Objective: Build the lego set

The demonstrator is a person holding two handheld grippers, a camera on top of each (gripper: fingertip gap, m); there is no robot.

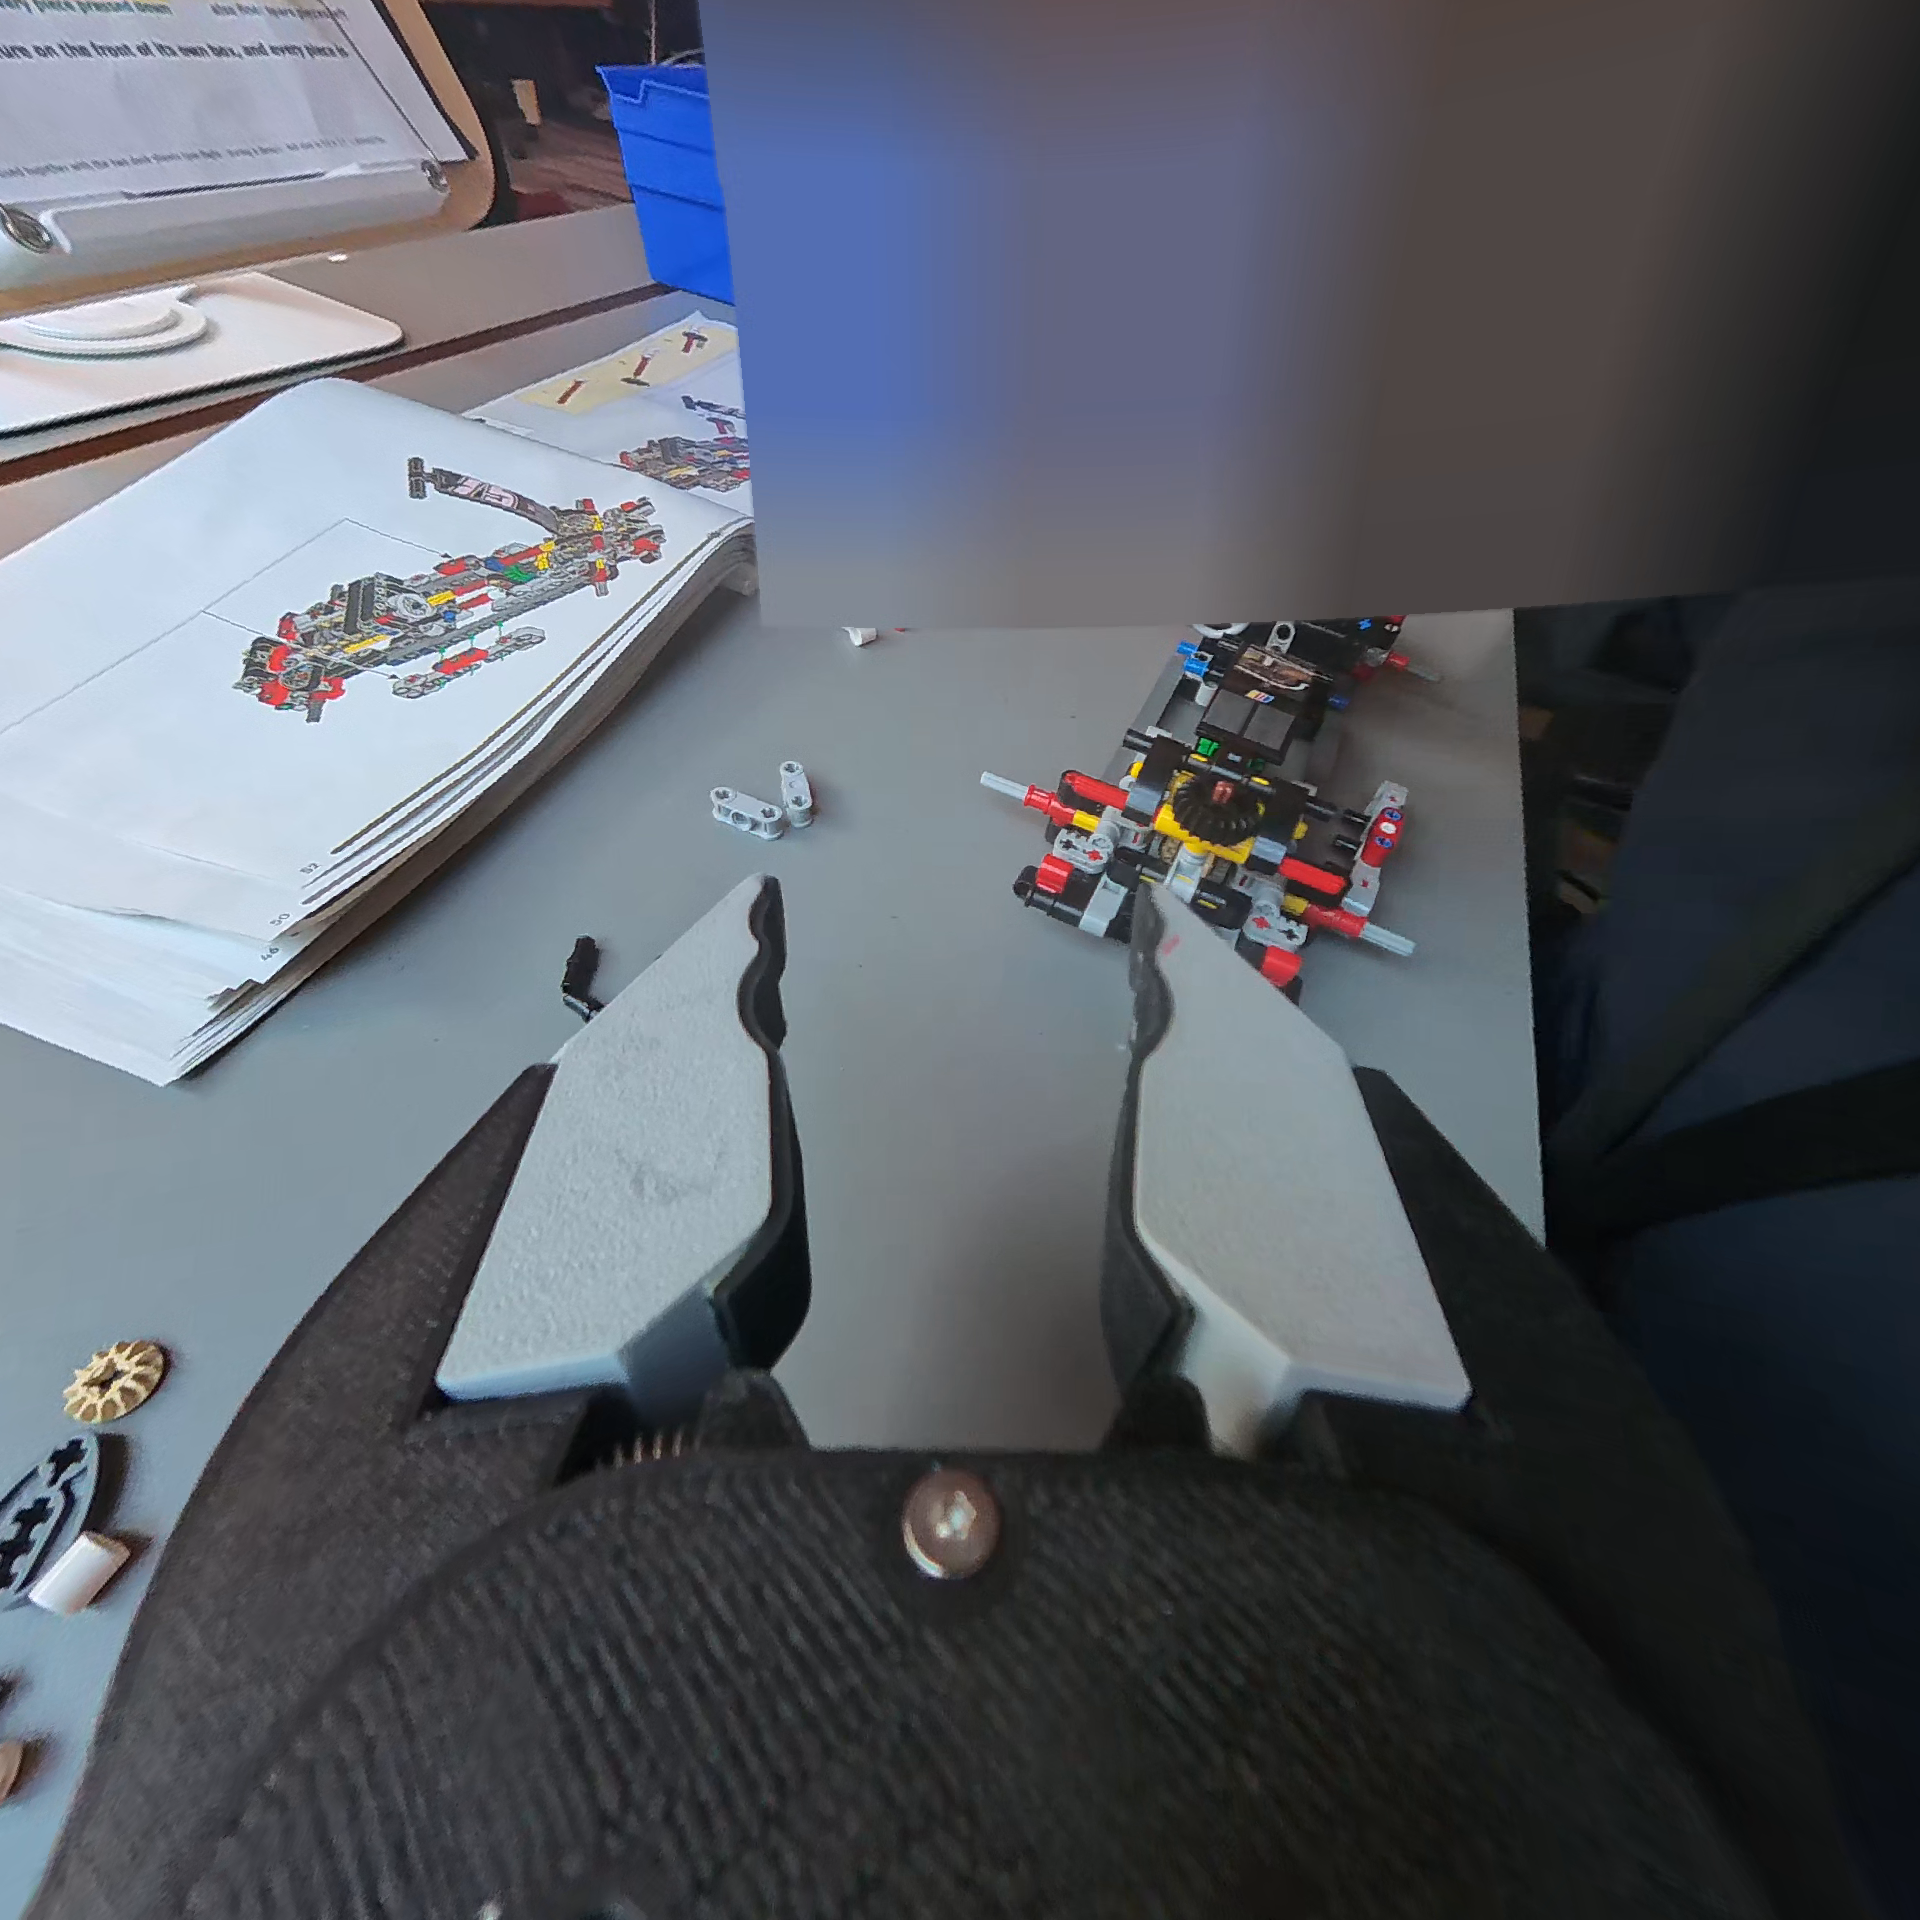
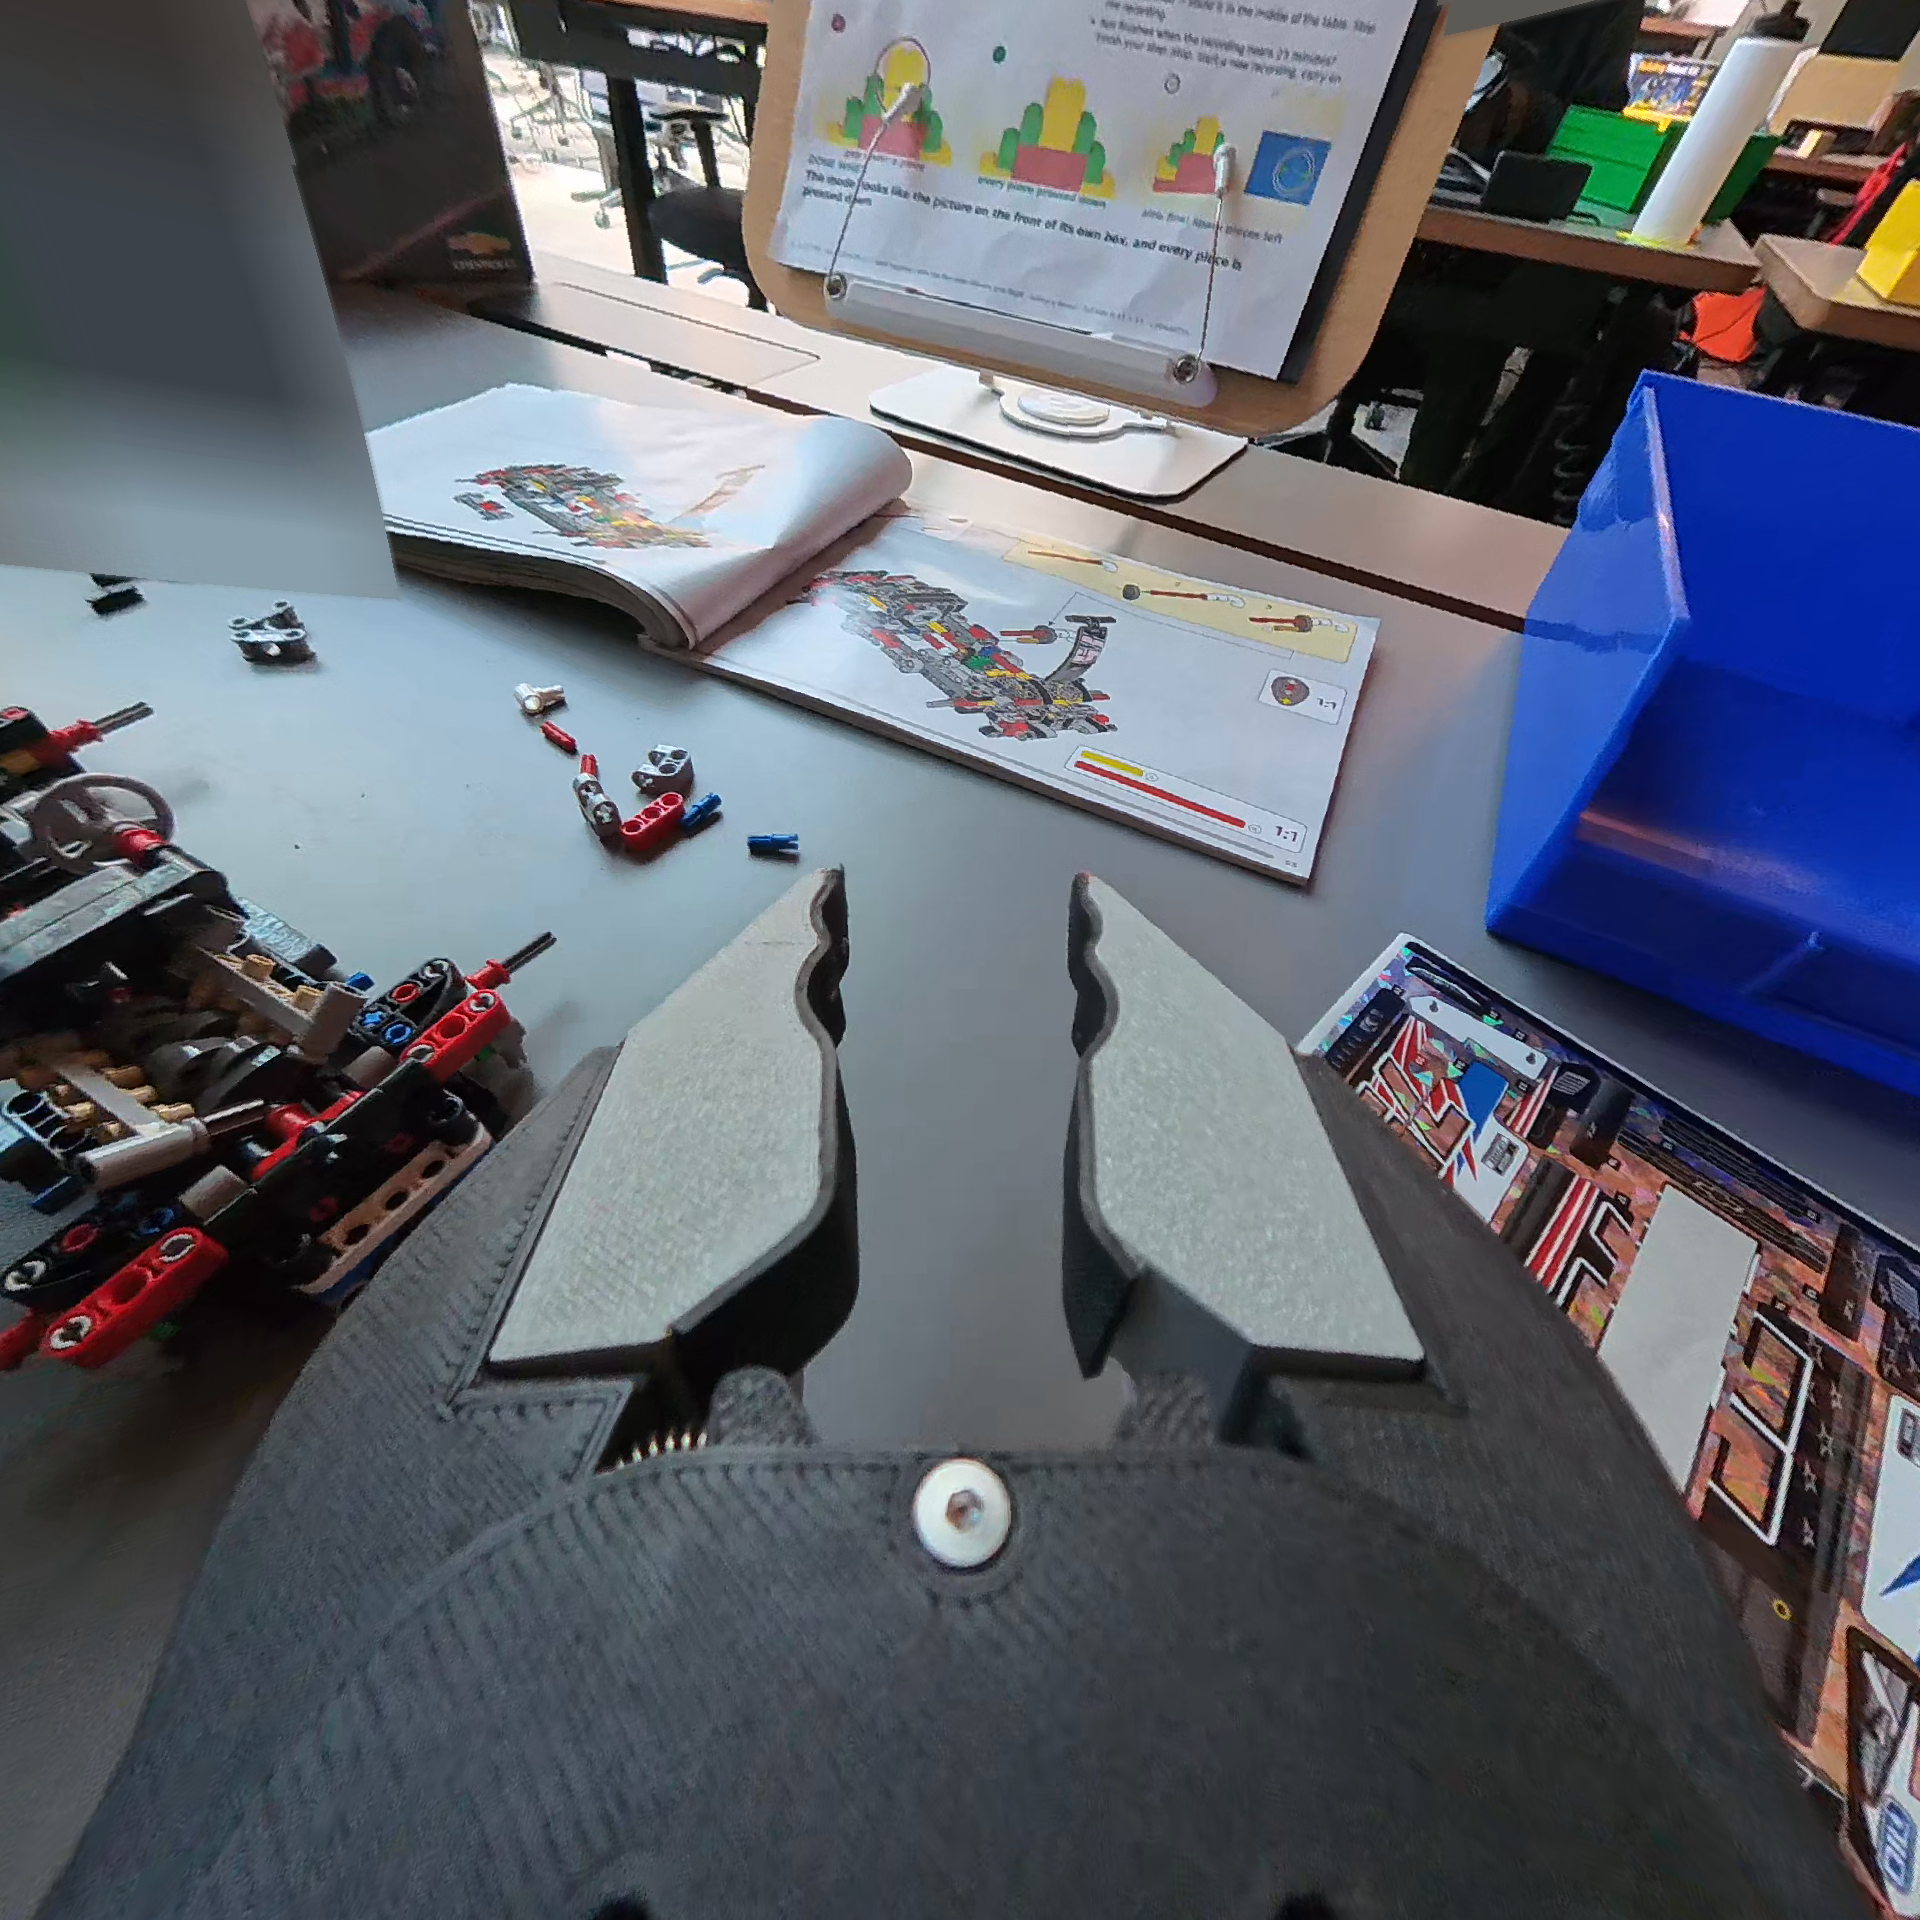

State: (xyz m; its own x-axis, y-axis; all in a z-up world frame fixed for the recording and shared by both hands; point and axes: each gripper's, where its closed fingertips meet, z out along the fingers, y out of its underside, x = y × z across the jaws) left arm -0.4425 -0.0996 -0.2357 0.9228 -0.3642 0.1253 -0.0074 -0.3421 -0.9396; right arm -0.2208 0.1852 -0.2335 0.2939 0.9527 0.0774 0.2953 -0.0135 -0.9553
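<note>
**Daylight from the back, soft shadows, wide-angle warp**

Both views evenly lit, mild daylight coming from the bright room behind the paper stand (image 2: 1049, 177). Grey table (image 2: 935, 935) reads cool and bright in the left wrist view, darker with a sheen in the right. Shadows short and soft under the loose small parts (image 2: 644, 800). Glare on the blue bin (image 2: 1714, 727) wall. Straight lines bow toward frame edges. Slight blur on the parts at the left edge beside the open booklet (image 1: 312, 675). Large smeared patches overlay both views.
</note>
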